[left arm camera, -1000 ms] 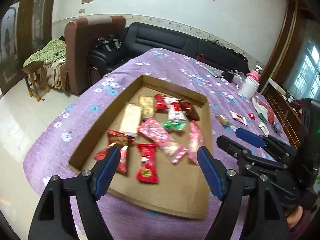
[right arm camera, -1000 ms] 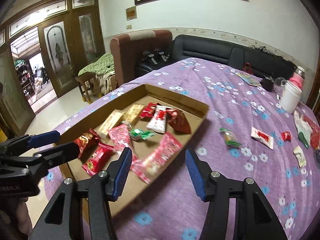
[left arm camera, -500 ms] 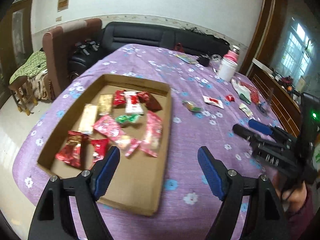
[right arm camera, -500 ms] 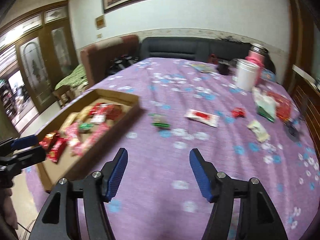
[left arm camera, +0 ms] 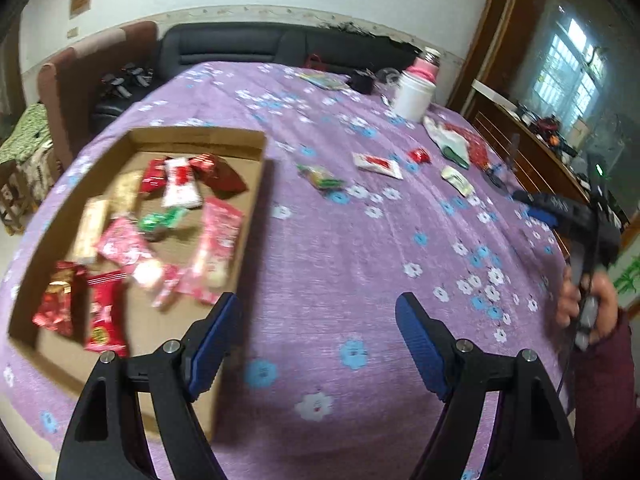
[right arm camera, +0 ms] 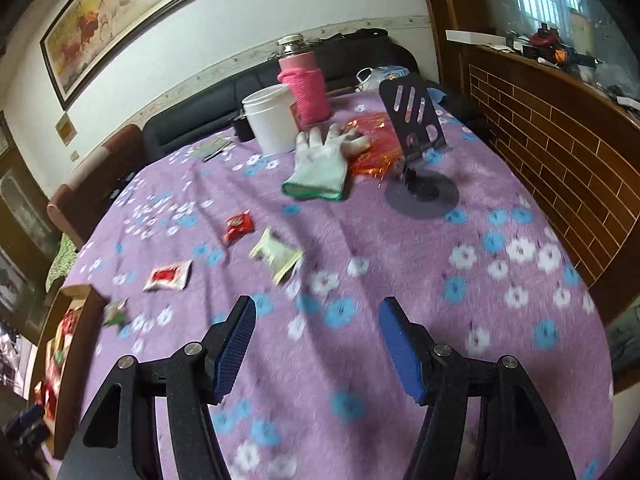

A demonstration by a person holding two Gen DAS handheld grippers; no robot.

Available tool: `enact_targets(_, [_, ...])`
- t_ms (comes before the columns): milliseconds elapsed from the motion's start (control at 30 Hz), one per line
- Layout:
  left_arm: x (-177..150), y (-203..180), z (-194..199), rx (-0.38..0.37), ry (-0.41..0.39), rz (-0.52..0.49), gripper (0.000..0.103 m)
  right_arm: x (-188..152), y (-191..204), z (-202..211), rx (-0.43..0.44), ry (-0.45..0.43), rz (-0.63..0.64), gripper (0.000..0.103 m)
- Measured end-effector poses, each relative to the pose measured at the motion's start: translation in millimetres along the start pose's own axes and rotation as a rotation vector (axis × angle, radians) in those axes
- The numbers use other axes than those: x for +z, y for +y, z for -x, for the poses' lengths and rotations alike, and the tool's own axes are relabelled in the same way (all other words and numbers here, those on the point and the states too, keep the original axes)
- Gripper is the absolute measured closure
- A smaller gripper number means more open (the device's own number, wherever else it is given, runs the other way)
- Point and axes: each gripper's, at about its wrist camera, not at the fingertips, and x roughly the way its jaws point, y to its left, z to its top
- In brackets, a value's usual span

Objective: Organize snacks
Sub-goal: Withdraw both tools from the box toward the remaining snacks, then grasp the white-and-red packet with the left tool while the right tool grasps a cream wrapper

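Note:
A shallow cardboard tray on the purple flowered tablecloth holds several snack packets, red, pink, white and green. Loose on the cloth to its right lie a green packet, a white-and-red packet, a small red one and a pale one. In the right wrist view they are the white-and-red packet, the red one, the pale one and the green one. My left gripper is open and empty beside the tray's right edge. My right gripper is open and empty above bare cloth, below the pale packet.
A white tub, a pink-sleeved flask, a white glove, a red foil bag and a black phone stand stand at the far end. A wooden cabinet borders the right.
Both grippers have swung right, away from over the tray. The right gripper now faces the loose packets and the table's far right end. Both stay open.

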Motion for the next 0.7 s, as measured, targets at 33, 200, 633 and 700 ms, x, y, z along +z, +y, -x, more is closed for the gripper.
enact_targets(33, [0.4, -2.1, -2.3, -0.01, 0.005, -0.005, 0.024, 7.1, 4.7, -8.9, 0.001, 0.007, 0.014, 0.035])
enact_targets(200, [4.1, -12.8, -9.6, -0.057, 0.024, -0.049, 0.024, 33.8, 37.6, -55.0, 0.023, 0.025, 0.083, 0.035])
enact_targets(633, [93.0, -60.9, -65.6, -0.008, 0.037, -0.273, 0.024, 28.1, 54.2, -114.2, 0.065, 0.117, 0.203, 0.076])
enact_targets(700, [112.4, -76.7, -96.6, -0.001, 0.063, -0.355, 0.024, 27.3, 53.2, -114.3, 0.072, 0.122, 0.191, 0.077])
